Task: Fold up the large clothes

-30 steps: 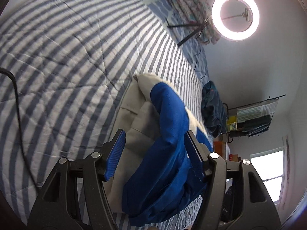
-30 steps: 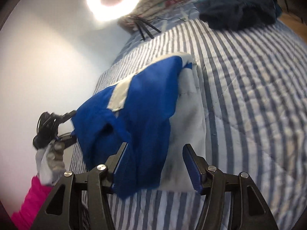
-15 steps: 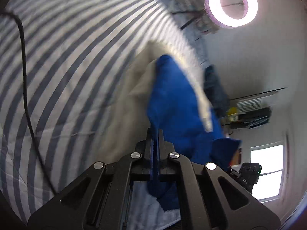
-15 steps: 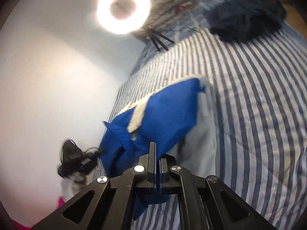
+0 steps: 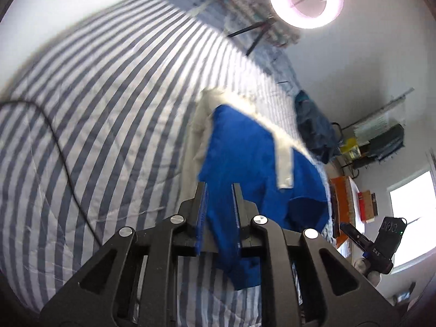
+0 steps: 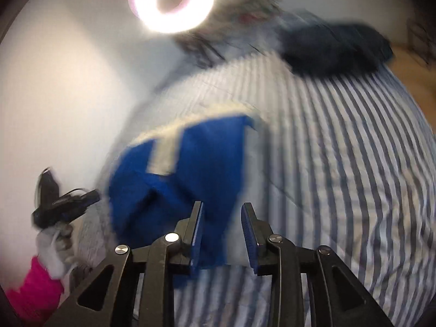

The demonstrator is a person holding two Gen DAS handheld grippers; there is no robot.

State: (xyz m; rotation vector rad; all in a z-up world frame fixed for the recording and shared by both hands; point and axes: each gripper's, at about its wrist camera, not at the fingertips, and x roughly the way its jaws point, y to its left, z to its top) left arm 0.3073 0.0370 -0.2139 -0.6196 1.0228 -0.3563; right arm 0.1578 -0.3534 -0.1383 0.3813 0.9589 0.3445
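Blue-and-cream garment (image 5: pixel 245 158) lies lengthwise up the striped bed (image 5: pixel 109 95), between both just-parting tools' (image 5: pixel 218 190) (image 6: pixel 222 209) pads.

The garment (image 5: pixel 245 160) lies on the bed (image 5: pixel 109 103), its near edge between the left hand-held gripper's (image 5: pixel 218 212) fingers. Farther right lies a clothes heap (image 5: pixel 313 125); a ring light (image 5: pixel 306 0) stands beyond the bed's far end.

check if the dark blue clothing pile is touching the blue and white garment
Apart. The right wrist view shows bare striped bedspread between the dark blue pile and the blue and white garment.
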